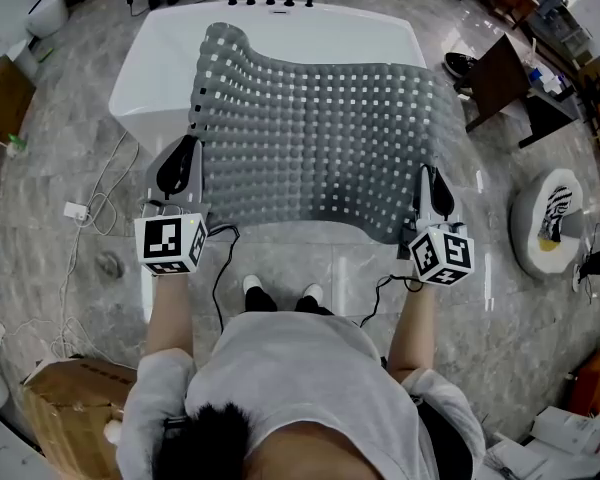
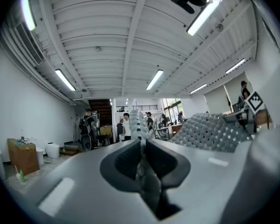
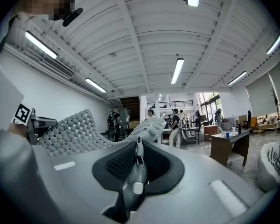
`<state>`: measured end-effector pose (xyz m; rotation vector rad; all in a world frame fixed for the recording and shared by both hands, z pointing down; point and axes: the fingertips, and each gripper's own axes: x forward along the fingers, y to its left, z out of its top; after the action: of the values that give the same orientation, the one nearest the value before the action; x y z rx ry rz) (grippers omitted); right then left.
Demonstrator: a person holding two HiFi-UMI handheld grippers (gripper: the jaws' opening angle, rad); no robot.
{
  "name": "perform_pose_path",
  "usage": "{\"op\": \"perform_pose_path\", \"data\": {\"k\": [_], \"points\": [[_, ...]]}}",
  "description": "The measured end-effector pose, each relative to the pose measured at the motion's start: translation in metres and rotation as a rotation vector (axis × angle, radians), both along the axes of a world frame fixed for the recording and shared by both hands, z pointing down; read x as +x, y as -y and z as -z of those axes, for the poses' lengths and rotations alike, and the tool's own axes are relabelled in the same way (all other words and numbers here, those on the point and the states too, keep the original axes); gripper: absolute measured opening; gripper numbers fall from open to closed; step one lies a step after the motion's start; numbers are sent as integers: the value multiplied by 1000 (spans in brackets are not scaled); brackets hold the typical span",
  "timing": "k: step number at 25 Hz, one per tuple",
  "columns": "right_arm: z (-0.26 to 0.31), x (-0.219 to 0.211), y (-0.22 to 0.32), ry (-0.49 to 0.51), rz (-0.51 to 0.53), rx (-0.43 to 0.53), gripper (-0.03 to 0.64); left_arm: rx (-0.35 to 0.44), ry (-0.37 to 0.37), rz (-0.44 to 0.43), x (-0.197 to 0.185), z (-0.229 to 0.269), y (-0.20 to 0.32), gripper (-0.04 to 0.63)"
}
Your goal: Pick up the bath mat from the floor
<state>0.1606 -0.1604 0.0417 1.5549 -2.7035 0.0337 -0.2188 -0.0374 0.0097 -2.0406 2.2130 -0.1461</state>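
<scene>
Head view: L gripper (image 1: pixel 192 140), R gripper (image 1: pixel 425 171) grip bath mat (image 1: pixel 310 133).

L gripper (image 1: pixel 192 136), R gripper (image 1: pixel 426 170): jaws tight.

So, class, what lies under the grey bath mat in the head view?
A white bathtub; its rim shows to the left of, beyond and in front of the bath mat. The tub's inside is covered and cannot be seen.

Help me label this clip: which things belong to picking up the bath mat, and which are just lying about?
In the job: bath mat; left tool and right tool, each clamped on its near edge.
Lying about: bathtub, cardboard box, shoe.
</scene>
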Motion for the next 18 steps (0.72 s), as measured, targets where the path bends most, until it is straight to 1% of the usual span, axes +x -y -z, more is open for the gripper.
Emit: {"op": "perform_pose_path", "data": {"k": [10, 12, 13, 15, 18], "points": [[5, -9, 3, 5, 17, 13, 52, 2, 8, 20, -8, 3, -1, 33], [5, -11, 3, 9, 16, 12, 52, 21, 11, 30, -12, 7, -3, 25], [6, -11, 3, 12, 16, 12, 52, 43, 12, 39, -13, 13, -5, -3], [8, -9, 5, 20, 17, 13, 52, 82, 8, 56, -19, 28, -6, -3], [5, -13, 7, 3, 23, 3, 50, 99, 0, 69, -28, 39, -2, -3]]}}
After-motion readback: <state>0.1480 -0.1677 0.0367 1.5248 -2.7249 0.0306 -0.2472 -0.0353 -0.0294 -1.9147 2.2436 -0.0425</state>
